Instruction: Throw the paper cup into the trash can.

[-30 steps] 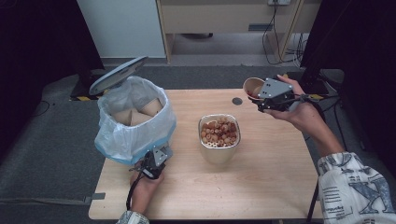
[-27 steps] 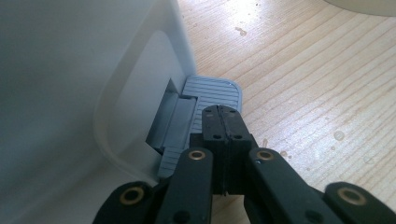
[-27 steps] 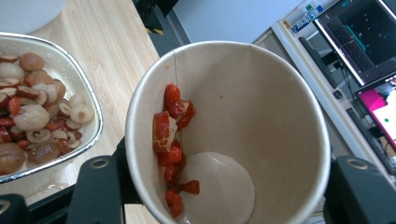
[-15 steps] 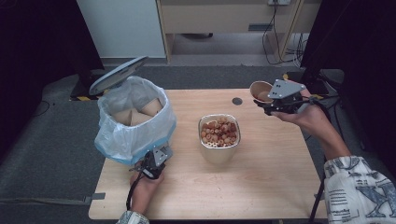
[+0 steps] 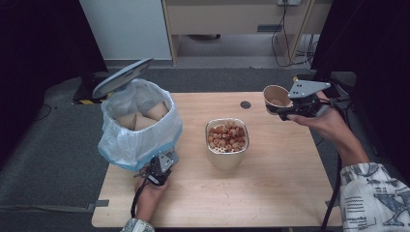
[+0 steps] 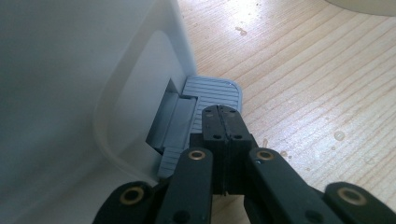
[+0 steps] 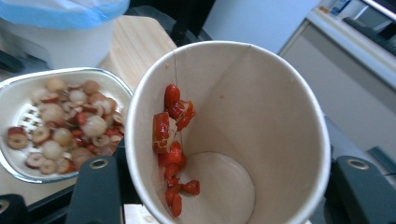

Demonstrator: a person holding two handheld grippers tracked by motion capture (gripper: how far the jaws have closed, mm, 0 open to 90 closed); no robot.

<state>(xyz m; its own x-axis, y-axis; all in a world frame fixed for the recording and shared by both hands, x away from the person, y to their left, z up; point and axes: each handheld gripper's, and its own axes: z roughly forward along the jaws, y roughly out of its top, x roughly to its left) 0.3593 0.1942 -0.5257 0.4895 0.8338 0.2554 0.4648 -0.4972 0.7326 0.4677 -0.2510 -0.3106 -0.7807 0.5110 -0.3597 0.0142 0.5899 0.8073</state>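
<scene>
A pale wooden tabletop (image 5: 270, 193) stands on grey carpet, with a light cabinet and trailing cables behind it. On its left side stands a white pedal bin (image 5: 138, 126) lined with a blue-edged plastic bag, its grey lid (image 5: 122, 77) tipped up and paper cups lying inside. The left gripper (image 5: 158, 170), held in the person's left hand (image 5: 149, 193), sits at the bin's foot; in the left gripper view its jaws are clenched together with nothing between them, their tips resting on the ribbed grey pedal (image 6: 205, 100). Near the middle of the tabletop stands a metal container (image 5: 227, 142) filled with sliced red dates. Over the far right corner, the right gripper (image 5: 285, 108) is grasping a paper cup (image 5: 276, 98), tilted with its mouth toward the bin. In the right gripper view, red date pieces (image 7: 172, 140) cling to the cup's inner wall.
</scene>
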